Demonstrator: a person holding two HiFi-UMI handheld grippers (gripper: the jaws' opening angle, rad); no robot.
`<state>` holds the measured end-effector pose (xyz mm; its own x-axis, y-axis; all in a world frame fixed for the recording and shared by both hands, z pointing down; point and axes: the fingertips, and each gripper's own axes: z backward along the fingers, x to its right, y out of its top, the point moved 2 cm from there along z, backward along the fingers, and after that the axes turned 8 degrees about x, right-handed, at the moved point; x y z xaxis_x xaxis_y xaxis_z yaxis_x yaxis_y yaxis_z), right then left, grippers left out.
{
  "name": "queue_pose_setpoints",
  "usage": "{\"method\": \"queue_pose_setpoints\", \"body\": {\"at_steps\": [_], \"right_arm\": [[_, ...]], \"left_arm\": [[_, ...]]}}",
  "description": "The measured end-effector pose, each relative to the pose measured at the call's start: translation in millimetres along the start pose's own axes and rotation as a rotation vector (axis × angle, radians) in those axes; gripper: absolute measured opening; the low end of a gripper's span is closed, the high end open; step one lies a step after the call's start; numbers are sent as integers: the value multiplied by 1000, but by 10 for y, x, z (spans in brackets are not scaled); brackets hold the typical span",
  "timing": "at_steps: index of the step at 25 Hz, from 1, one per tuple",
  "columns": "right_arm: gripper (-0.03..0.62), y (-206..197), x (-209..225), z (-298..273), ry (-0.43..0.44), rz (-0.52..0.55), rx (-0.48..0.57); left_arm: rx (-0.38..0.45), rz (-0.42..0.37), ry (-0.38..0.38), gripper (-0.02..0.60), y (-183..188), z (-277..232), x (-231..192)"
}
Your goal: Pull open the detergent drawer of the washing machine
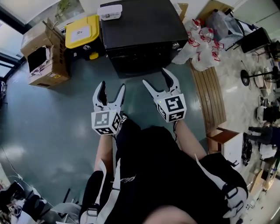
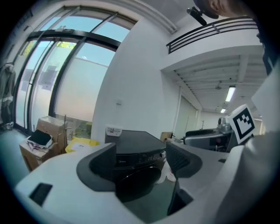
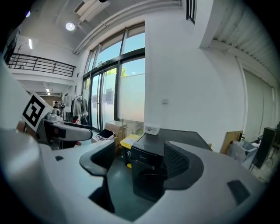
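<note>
A black washing machine (image 1: pixel 142 33) stands against the far wall, with a small white box (image 1: pixel 110 11) on its top. Its front panel (image 2: pixel 142 156) and round door (image 2: pixel 135 183) show in the left gripper view; the drawer sits at the panel's left (image 3: pixel 142 156), closed. My left gripper (image 1: pixel 112 91) and my right gripper (image 1: pixel 158 81) are both open and empty, held in the air side by side a short way in front of the machine, touching nothing.
A yellow-lidded bin (image 1: pixel 82 31) and cardboard boxes (image 1: pixel 43 54) stand left of the machine. White bags with red print (image 1: pixel 199 46) lie to its right, beside a wooden bench (image 1: pixel 210 94). The floor (image 1: pixel 57 122) is dark green.
</note>
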<state>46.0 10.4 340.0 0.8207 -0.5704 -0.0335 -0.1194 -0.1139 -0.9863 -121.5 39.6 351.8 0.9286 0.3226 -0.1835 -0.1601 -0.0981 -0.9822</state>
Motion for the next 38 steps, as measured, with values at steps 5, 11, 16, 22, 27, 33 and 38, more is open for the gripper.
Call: {"method": "queue_pose_setpoints", "body": {"at_steps": [5,11,16,22,27,33,38], "right_arm": [[356,-32,-208,-380,-24,-10,-74],[356,-180,-226,-864,-59,-32,-105],[356,-320,-76,-1153,-44,-23,-152],[356,-405,402,-1230,-29,-68,-112],[356,-444,818,-1334,-25,-64,-99],[356,-688,902,-1413,7,-84,-139],[356,-910,906,-1567,24,-94,-165]], "left_arm": [[-59,-45,-100,350,-43,-191,-429],[-80,76,-85,350,-203,-485,-804],[-125,91,-76,350,-399,-710,-972],[-150,78,-28,349,-562,-1046,-856],[-163,41,-50,349,-629,-1417,-723],[-185,84,-12,349,-801,-1531,-781],[-205,110,9,348,-1007,-1573,-866]]}}
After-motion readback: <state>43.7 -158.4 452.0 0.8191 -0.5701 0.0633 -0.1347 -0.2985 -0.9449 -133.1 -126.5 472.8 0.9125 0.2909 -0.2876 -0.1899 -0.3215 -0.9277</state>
